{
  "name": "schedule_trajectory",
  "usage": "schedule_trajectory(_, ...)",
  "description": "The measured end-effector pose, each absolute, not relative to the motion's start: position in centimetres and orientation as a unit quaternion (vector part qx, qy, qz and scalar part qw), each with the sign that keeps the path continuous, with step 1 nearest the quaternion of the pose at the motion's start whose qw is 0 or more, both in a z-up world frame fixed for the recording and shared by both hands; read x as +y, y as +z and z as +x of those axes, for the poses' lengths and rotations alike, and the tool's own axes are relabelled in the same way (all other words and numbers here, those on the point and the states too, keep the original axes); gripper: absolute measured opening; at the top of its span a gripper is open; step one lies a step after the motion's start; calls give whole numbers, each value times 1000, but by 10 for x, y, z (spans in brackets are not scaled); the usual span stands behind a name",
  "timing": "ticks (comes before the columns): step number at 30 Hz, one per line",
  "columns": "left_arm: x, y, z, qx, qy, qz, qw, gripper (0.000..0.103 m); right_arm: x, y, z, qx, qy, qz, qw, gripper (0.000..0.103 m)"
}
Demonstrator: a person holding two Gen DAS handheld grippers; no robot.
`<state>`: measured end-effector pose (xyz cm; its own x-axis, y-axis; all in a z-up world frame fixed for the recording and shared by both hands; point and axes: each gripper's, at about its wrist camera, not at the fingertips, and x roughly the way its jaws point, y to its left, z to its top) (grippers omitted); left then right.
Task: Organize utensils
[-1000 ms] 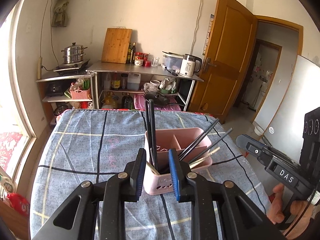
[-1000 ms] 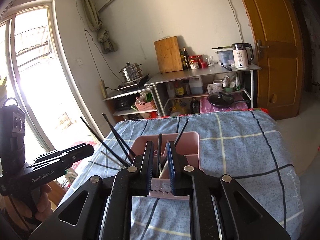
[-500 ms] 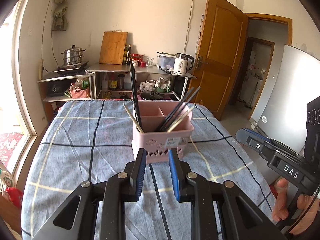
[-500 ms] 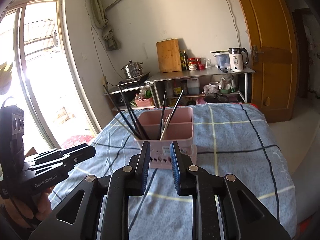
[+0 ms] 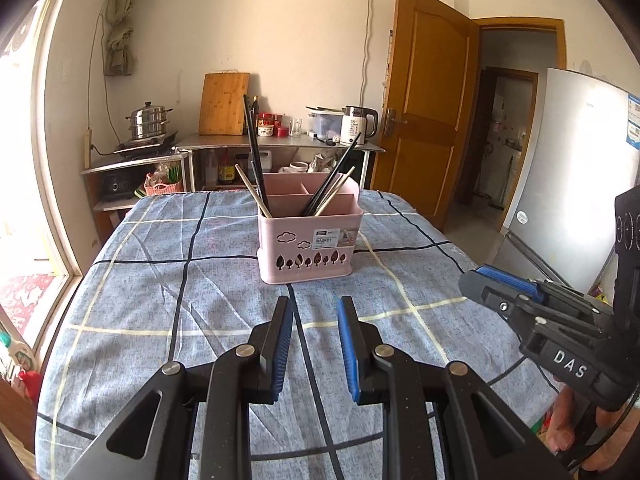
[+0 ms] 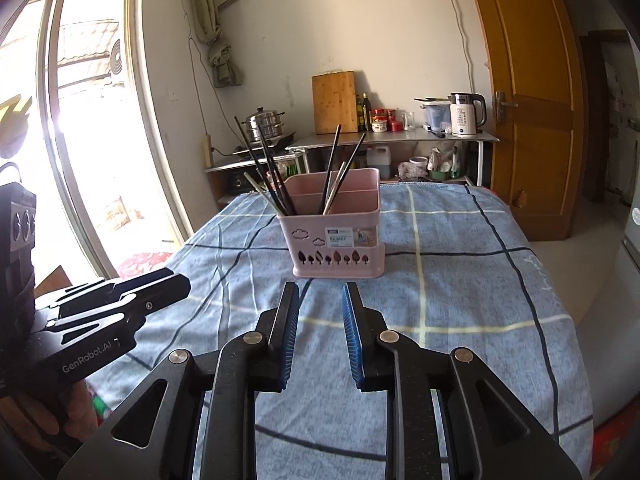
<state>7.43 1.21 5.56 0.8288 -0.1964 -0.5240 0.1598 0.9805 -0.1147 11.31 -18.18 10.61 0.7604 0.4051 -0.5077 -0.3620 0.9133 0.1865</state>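
Pink basket [image 5: 310,236], chopsticks [image 5: 256,168] sorted, ahead of our jaws; both grippers [image 5: 313,344] [image 6: 320,332] open, empty; task seemingly finished, nothing left to grasp.

Home kitchen, seen from my two wrist cameras. Along the far wall stand a metal shelf rack [image 5: 280,144] carrying a cutting board [image 5: 223,104], sauce bottles and an electric kettle [image 5: 358,125]; a steamer pot [image 5: 148,122] on a burner; a refrigerator [image 5: 576,168]; a wooden door [image 5: 428,96].
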Motion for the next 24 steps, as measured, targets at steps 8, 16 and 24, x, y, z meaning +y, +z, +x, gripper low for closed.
schedule_trajectory(8, 10, 48, 51, 258, -81, -31, 962, 23, -176, 98, 92, 279, 209, 28, 937, 23)
schedule_trajectory(16, 14, 41, 46, 259, -80, -37, 962, 23, -178, 88, 89, 288, 208, 27, 934, 23)
schedule_trajectory(24, 17, 41, 45, 254, -75, -38, 963, 23, -175, 88, 87, 284, 210, 20, 935, 23)
